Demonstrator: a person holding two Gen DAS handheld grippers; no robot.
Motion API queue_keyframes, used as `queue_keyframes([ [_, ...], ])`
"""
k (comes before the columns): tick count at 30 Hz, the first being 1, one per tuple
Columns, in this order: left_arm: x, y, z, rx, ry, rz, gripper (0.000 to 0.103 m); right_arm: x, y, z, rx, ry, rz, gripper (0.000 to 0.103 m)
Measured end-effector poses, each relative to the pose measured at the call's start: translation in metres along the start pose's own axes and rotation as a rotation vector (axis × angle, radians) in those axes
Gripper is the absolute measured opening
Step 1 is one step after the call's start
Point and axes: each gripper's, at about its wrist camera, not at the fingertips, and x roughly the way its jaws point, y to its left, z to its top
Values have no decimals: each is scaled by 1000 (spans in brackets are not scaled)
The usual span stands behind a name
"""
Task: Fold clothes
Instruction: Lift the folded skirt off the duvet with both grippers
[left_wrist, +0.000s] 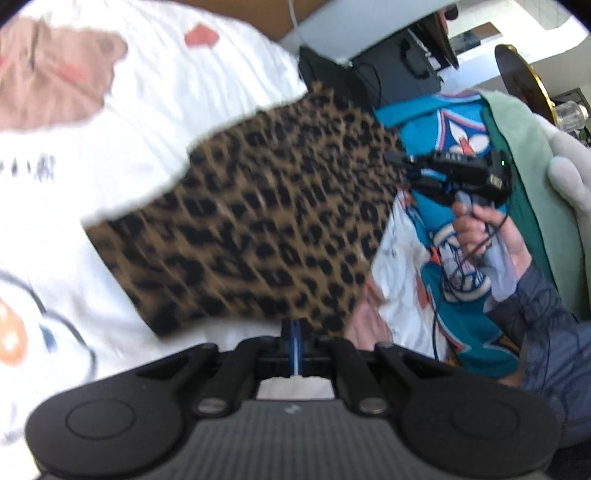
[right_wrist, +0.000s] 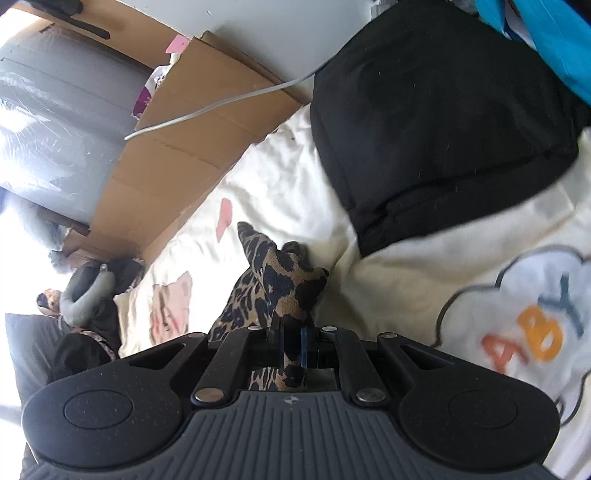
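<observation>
A: So, the leopard-print garment (left_wrist: 255, 218)?
B: Tan with black spots, spread over the white blanket (left_wrist: 166, 92), centre frame.
A: The hand-held grippers?
B: Right hand-held gripper (right_wrist: 293, 345) pinched on it; left hand-held gripper (left_wrist: 294, 345) closed at its six o'clock edge.

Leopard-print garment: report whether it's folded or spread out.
Spread, not folded: the leopard-print garment hangs as a flat panel, pinched by both the left gripper and right gripper.

The leopard-print cloth (left_wrist: 258, 206) is tan with black spots; the sheet (left_wrist: 155, 122) beneath it is white with pinkish-brown and red cartoon patches, and its cloud (right_wrist: 528, 325) bears orange, yellow and blue letters; the jersey (left_wrist: 454, 147) is teal, white and orange; the towel (left_wrist: 524, 155) beside it is pale green; the cushion (right_wrist: 436, 118) is black; the cardboard box (right_wrist: 192, 122) is brown; both grippers, left gripper (left_wrist: 294, 339) and right gripper (right_wrist: 291, 343), are black with blue pads
</observation>
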Motion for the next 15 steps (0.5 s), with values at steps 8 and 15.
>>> queue_keyframes([
  [8,-19,23,39,33,-106,82,6,11,-16,36,-2,-56,-67,7],
  [15,-1,13,62,86,-132,65,8,25,-34,40,28,-74,-126,21],
])
